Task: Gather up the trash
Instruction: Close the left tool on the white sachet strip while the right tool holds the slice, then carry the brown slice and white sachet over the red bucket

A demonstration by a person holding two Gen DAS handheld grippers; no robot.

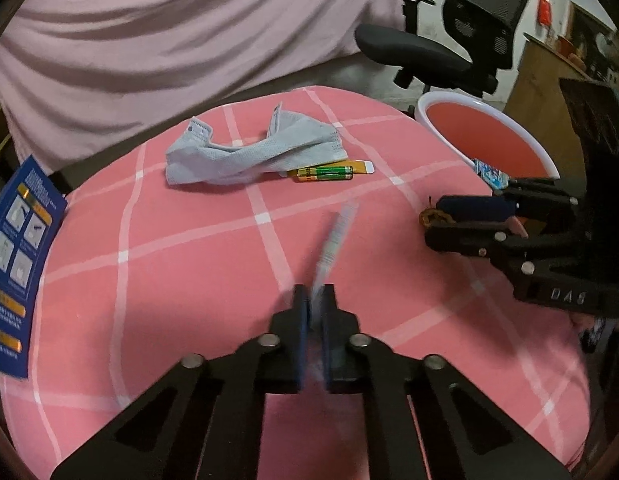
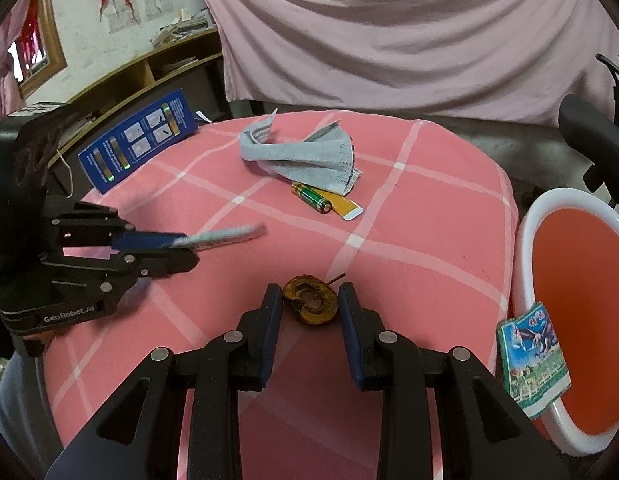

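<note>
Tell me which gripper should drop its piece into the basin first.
Right, probably. The right gripper holds the brown peel and sits next to the white basin. The left gripper, shut on a flat wrapper, is farther across the pink cloth.

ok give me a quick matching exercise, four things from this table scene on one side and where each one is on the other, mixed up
Things:
1. battery
2. brown fruit scrap
3. thin wrapper
4. picture packet

Places:
A. on the bin rim
B. pinched in the left gripper
C. beside the grey face mask
D. between the right gripper pads

Pairs: 1-C, 2-D, 3-B, 4-A
</note>
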